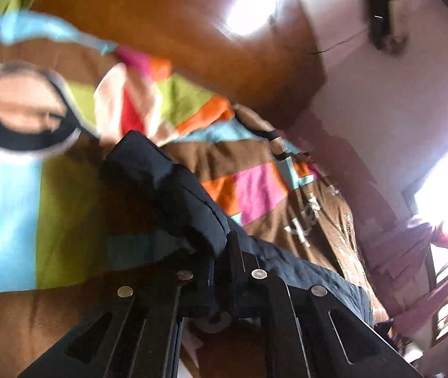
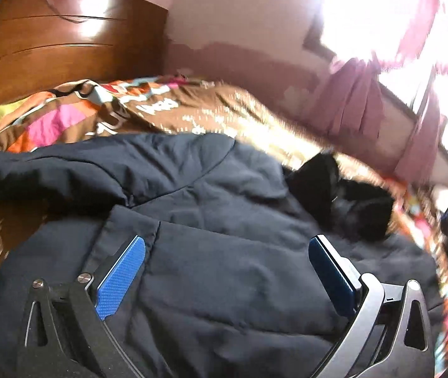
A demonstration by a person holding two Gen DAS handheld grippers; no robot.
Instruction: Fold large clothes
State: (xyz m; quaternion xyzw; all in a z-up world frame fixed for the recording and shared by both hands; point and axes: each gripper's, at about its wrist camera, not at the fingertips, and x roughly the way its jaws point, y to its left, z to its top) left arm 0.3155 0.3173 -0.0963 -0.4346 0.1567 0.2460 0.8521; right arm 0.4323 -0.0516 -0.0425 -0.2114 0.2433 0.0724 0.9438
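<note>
The left hand-held gripper [image 1: 220, 261] is clenched on a padded fold of the dark navy puffer jacket [image 2: 211, 220], lifted above the patchwork quilt [image 1: 44, 195] on the bed. The right hand-held gripper [image 2: 227, 271] hovers released over the jacket's body (blue pads well apart). Best, I judge, to carry the held part across smoothly while the right pins the bulk. No containers show.

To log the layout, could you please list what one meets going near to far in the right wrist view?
Right hand-held gripper → dark padded jacket → colourful patchwork bedspread → wooden headboard.
</note>
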